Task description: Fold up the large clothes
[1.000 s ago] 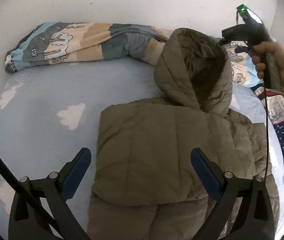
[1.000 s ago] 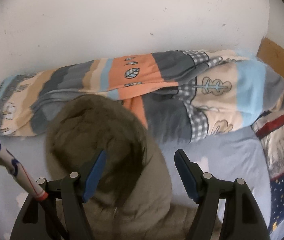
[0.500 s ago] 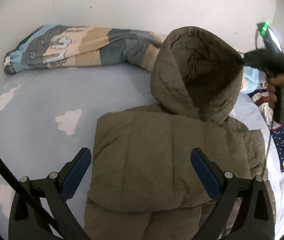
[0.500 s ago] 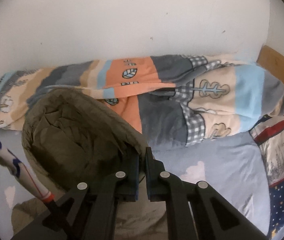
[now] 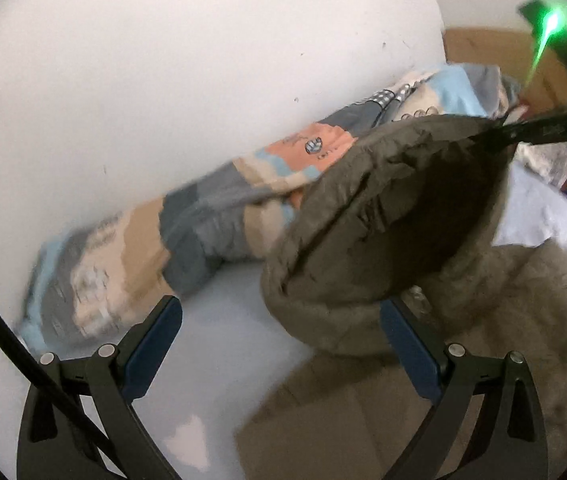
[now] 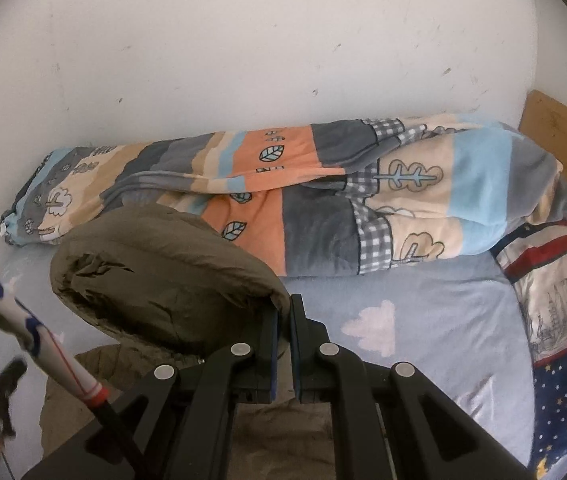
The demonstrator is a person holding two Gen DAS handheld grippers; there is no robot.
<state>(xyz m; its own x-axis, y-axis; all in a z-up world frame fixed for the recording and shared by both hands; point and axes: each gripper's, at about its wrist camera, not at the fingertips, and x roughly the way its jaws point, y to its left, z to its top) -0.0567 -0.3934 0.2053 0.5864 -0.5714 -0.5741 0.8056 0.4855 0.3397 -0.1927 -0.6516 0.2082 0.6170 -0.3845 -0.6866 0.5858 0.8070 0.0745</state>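
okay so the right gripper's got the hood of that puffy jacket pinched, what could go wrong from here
1. The right gripper is shut on only the rim of the hood; that puffy fabric looks slick and could slide out as it is pulled over.
2. The left gripper is open and holds nothing, so the jacket body may drag along the sheet and lose its fold.
3. The rolled blanket lies close behind; the hood could catch on it.

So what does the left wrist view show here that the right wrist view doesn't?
Only the left wrist view shows the open left tongs, empty, and the hood's dark inside, with the right tongs pinching its rim. Only the right wrist view shows the cloud print on the sheet and the starred pillow. Both show the olive jacket and the striped blanket along the wall.
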